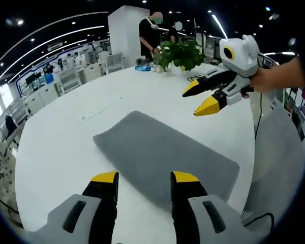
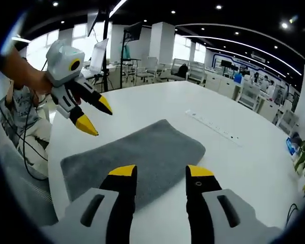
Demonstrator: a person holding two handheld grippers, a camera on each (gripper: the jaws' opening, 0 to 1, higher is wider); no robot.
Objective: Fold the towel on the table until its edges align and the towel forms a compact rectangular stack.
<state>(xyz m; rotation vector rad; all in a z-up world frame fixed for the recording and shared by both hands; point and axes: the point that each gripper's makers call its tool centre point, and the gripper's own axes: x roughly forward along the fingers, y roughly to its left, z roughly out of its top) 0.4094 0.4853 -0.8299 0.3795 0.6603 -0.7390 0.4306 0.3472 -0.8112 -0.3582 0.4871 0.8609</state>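
Looking along my left gripper, I saw the grey towel lying flat on the white table, just past my yellow tips. My left jaws stood apart with nothing between them. My right gripper was the same, jaws apart and holding nothing, with the towel spread just ahead of it. In the left gripper view my right gripper hung in the air above the far end of the towel, not touching it. In the right gripper view my left gripper hung above the other end. The towel was a long shape, and its long way ran from one of my grippers to the other, with a short end near each. It looked already doubled over, but I could not tell for sure. I thought a few things could go wrong. If I pinched only the top layer, the layers could slip apart and the edges would not line up. If one side got lifted higher or pulled faster than the other, the towel could twist and fold crooked. One long side lay near the table's edge, so a hard pull that way could drag it off. A plant stood far back on the table, well away.
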